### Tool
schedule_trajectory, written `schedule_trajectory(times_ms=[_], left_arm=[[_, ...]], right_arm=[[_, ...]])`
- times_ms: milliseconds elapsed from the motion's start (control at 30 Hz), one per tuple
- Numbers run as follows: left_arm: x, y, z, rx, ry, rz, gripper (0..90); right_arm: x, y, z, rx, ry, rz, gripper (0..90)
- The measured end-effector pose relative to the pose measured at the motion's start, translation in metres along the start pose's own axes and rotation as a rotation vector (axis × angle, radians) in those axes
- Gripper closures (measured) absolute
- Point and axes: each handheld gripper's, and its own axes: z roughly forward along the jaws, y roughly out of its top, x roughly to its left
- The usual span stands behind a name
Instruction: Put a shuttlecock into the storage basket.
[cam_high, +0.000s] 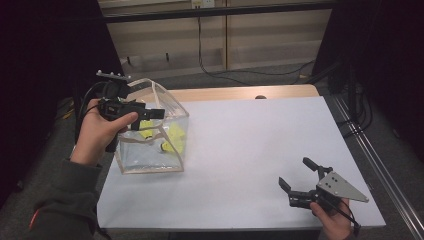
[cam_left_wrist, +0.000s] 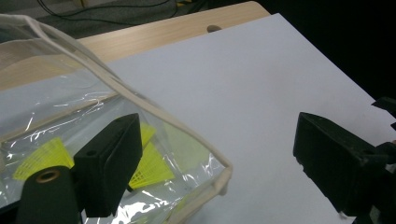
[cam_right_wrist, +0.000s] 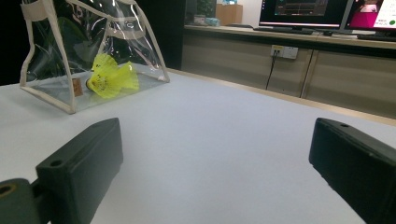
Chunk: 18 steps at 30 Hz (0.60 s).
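A clear plastic bag with beige trim stands open-topped at the table's left; yellow shuttlecocks lie inside it. My left gripper hovers at the bag's top and is open. In the left gripper view the left gripper has its jaws wide apart, the bag's rim runs between them, and the shuttlecocks show through the plastic below. My right gripper is open low over the front right of the table, empty. The right gripper faces the far-off bag and a shuttlecock.
The white table top has a wooden strip along its back edge with a small hole. Cables trail on the floor behind. Monitors stand on a counter beyond the table in the right gripper view.
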Motion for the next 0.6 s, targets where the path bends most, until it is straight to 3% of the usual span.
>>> schedule_trajectory(times_ms=[600], left_arm=[[-0.022, -0.009, 0.012, -0.027, -0.065, 0.036, 15.1]], right_arm=[[0.000, 0.001, -0.001, 0.000, 0.001, 0.001, 2.7]])
